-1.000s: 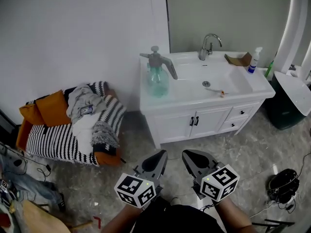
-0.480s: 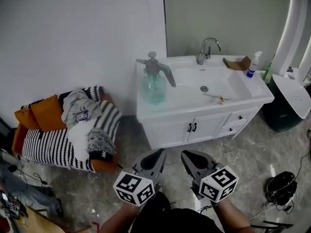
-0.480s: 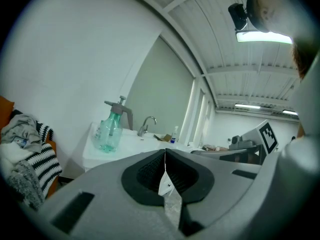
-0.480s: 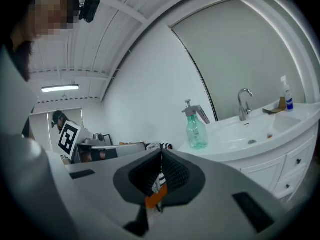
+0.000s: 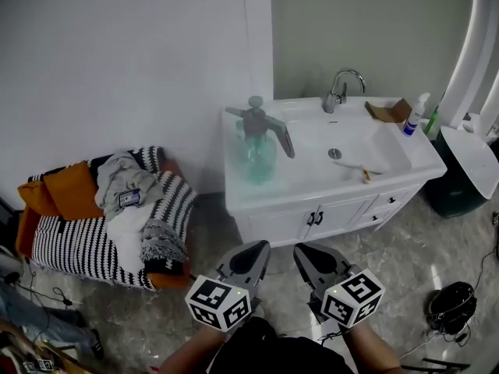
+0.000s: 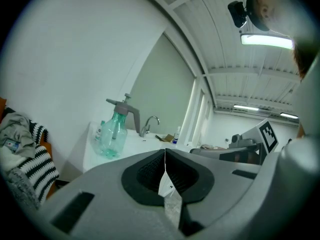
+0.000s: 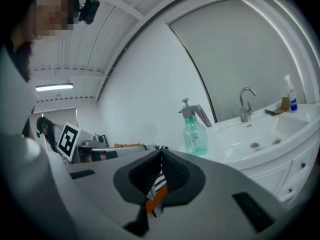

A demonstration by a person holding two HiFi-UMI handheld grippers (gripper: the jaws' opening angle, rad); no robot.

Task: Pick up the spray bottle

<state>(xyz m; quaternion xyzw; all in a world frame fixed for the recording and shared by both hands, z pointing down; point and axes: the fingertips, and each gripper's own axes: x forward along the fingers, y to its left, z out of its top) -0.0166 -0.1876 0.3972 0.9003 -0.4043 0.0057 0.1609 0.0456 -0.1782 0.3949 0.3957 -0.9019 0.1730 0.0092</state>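
Observation:
A pale green spray bottle (image 5: 256,150) with a grey pump head and long trigger stands upright on the left end of the white vanity (image 5: 312,185). It also shows in the left gripper view as the bottle (image 6: 113,133) and in the right gripper view as the bottle (image 7: 194,130). My left gripper (image 5: 251,261) and right gripper (image 5: 309,259) hang side by side over the floor, well short of the vanity, both shut with nothing between the jaws.
The vanity holds a basin (image 5: 347,135), a chrome tap (image 5: 340,90), a small white spray bottle (image 5: 415,114) and a brown item (image 5: 387,111). A striped sofa (image 5: 101,220) with clothes and an orange cushion stands at the left. A white bin lid (image 5: 470,159) is at right.
The vanity and spray bottle sit slightly lower and more to the right in the head view than half a second ago. Both grippers keep their places in the picture and stay shut.

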